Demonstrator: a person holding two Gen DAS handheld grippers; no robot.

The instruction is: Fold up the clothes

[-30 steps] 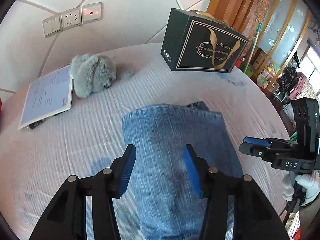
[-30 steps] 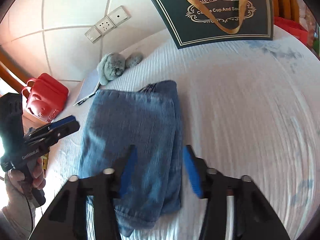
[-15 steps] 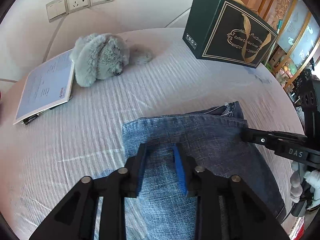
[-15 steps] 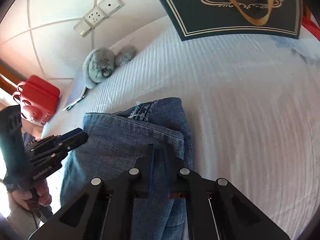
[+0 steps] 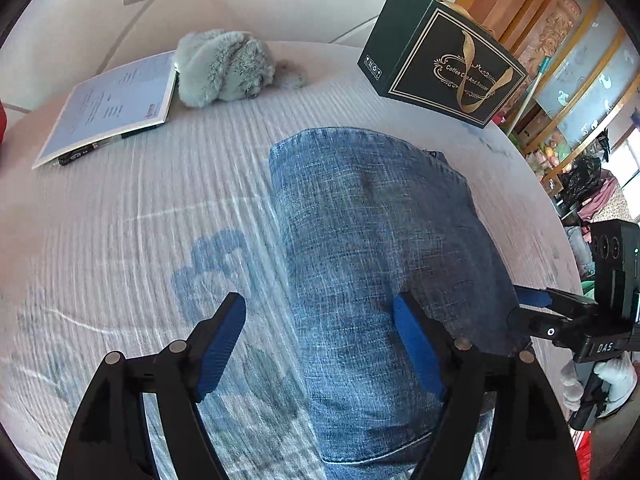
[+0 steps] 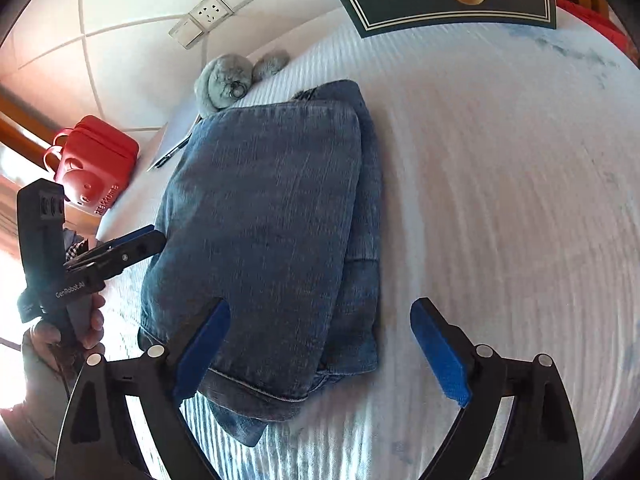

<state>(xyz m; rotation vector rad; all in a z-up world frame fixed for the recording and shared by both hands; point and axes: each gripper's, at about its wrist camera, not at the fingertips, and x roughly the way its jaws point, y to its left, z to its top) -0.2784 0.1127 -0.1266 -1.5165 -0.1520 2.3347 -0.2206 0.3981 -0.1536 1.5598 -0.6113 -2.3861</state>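
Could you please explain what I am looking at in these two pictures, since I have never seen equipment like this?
There is no robot here: a person holds a hand-held two-finger gripper in each hand, and each carries a wide-angle camera looking forward along its blue-padded fingers. One picture comes from the left gripper, the other from the right gripper; each view also catches the other tool at its edge. Below them lies a folded pair of jeans on a white ribbed bedspread. Further back are a grey plush toy, an open booklet, a dark green gift box, and, in the right view, a red bag. Both sets of jaws are opening; neither presses on the denim, so nothing is held.
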